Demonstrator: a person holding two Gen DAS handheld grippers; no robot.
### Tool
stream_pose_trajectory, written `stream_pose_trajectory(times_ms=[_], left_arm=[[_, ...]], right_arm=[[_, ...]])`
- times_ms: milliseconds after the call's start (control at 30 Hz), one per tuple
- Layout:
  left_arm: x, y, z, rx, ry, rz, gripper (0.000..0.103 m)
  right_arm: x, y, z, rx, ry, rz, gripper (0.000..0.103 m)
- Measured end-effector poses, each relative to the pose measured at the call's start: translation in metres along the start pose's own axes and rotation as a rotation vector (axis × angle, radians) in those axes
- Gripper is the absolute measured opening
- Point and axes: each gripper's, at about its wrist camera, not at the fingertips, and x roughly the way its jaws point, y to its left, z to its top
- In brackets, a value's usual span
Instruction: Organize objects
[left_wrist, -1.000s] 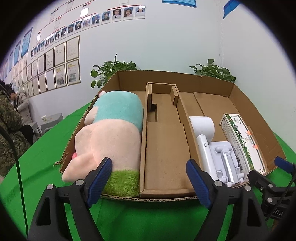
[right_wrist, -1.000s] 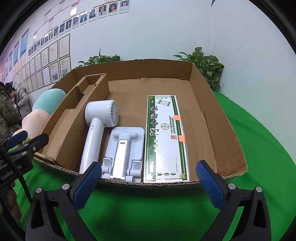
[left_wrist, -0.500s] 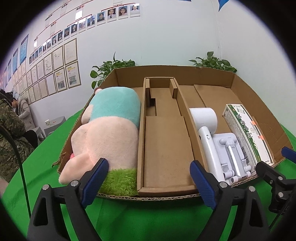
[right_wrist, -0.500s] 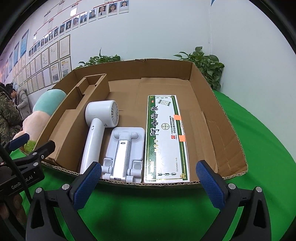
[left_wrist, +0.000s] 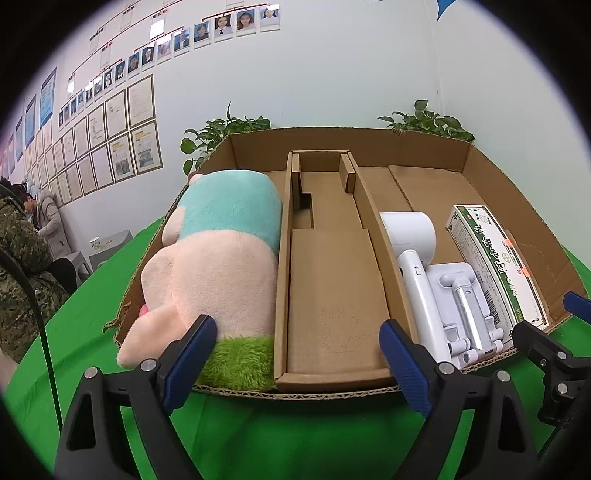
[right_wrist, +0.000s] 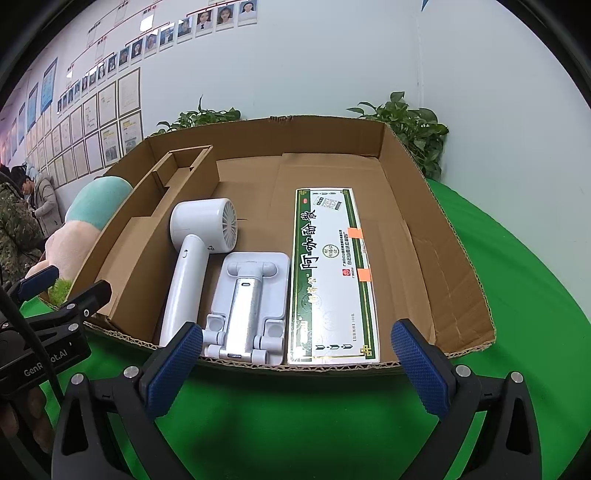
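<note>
I think the tidying is nearly done. The plush toy (left_wrist: 221, 258) fills the left of the cardboard box (left_wrist: 332, 140); the fan (right_wrist: 195, 254), stand (right_wrist: 247, 306) and green packet (right_wrist: 332, 273) lie right. My left claw (left_wrist: 295, 365) has just opened wider, empty. My right claw (right_wrist: 295, 362) is open, empty.

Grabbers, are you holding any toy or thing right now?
No. The left gripper, jaws just opened wider, and the right gripper are both open and empty, short of the cardboard box.
</note>
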Motion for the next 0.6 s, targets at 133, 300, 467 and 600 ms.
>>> stream_pose_trajectory(times_ms=[133,300,467,600], left_arm=[[-0.0001,0.0,-0.0002,0.001,0.002,0.001,0.09],[0.0,-0.0002,-0.001,0.004,0.004,0.004,0.09],[-0.0001,0.0,-0.0012,0.003,0.003,0.004,0.09],[-0.0002,0.0001,-0.001,0.003,0.003,0.003,0.09]], right_arm=[[0.0,0.0002,-0.0003,0.001,-0.001,0.001,0.103],[0.0003,0.0007,0.0,0.002,-0.001,0.001,0.103],[0.0003,0.0009,-0.0001,0.002,-0.001,0.0,0.103],[0.0008,0.0013,-0.0002,0.001,-0.001,0.0,0.103]])
